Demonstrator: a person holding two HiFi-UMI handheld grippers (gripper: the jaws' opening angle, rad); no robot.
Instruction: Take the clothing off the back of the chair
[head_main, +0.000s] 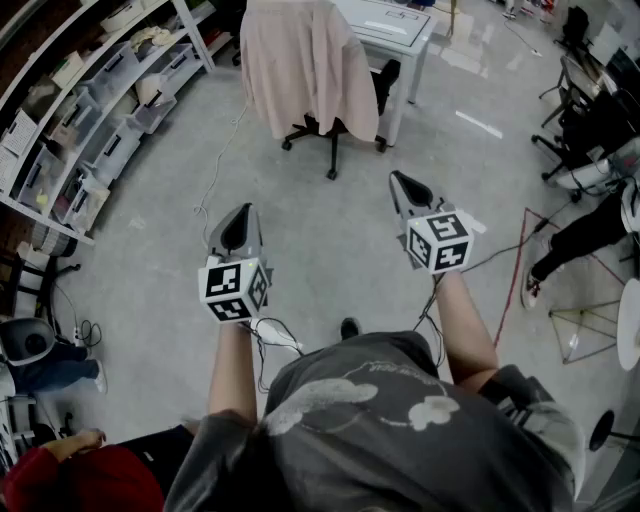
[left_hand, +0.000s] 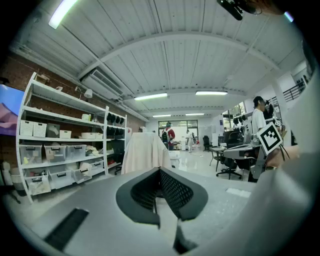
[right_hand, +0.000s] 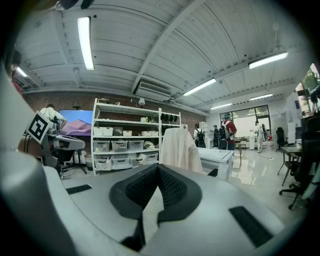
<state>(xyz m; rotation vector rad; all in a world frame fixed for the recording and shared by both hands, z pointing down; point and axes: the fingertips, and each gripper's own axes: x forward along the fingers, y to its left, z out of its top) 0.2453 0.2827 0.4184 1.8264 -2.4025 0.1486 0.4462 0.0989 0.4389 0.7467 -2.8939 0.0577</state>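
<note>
A pale pink garment (head_main: 305, 62) hangs over the back of a black wheeled office chair (head_main: 333, 132) at the top middle of the head view. It shows as a cream drape (left_hand: 145, 154) in the left gripper view and again as a cream drape (right_hand: 180, 149) in the right gripper view, well ahead of both. My left gripper (head_main: 240, 229) and right gripper (head_main: 404, 187) are held out side by side over bare floor, a good way short of the chair. Both are shut with nothing between the jaws.
A white table (head_main: 395, 35) stands right behind the chair. White shelving with storage bins (head_main: 90, 110) lines the left wall. Cables (head_main: 215, 170) trail on the grey floor. A seated person's legs (head_main: 580, 240) and more office chairs (head_main: 585, 90) are at the right.
</note>
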